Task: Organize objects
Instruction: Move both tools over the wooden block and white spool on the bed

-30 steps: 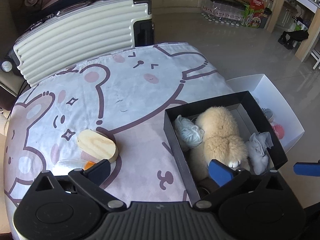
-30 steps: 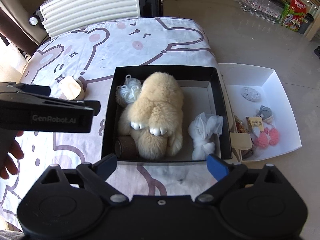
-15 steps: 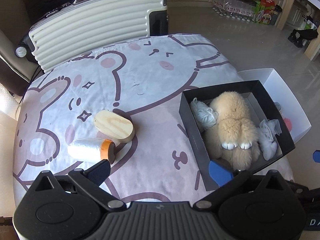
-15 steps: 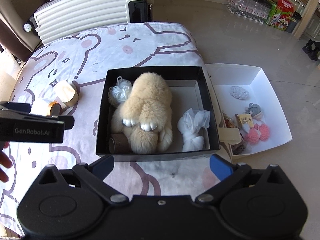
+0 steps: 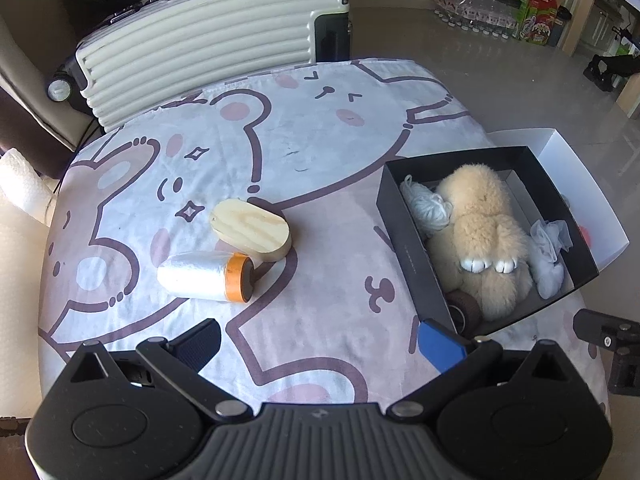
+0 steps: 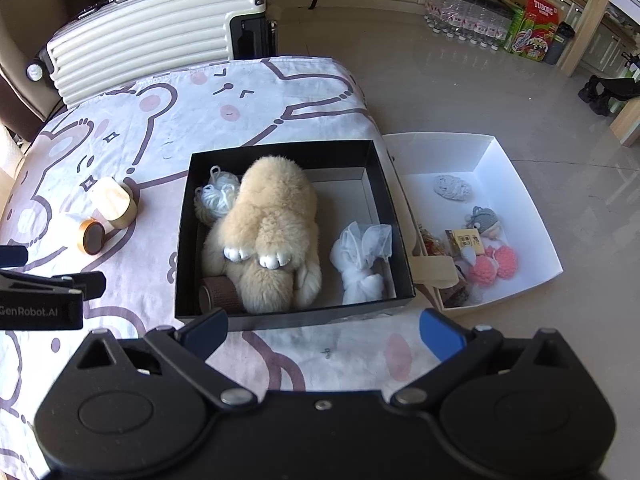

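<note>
A black box (image 6: 182, 240) on the bear-print cloth holds a beige plush rabbit (image 6: 268, 236), a white yarn ball (image 6: 216, 198), a white mesh bundle (image 6: 362, 258) and a brown roll (image 6: 218, 296). The box (image 5: 404, 236) and rabbit (image 5: 484, 240) show at right in the left wrist view. An oval wooden block (image 5: 252, 230) and a clear roll with an orange end (image 5: 206, 276) lie on the cloth left of the box. My left gripper (image 5: 318, 340) is open and empty, near the front edge. My right gripper (image 6: 324, 332) is open and empty, in front of the box.
A white tray (image 6: 520, 184) right of the box, past the table edge, holds a grey knit piece, a small doll, pink pompoms and a card. A cream ribbed suitcase (image 5: 208, 44) stands behind the table. Tiled floor lies to the right.
Both grippers have pulled back and up from the table. The clear roll with the orange end now shows in full beside the wooden block. Nothing on the table has moved.
</note>
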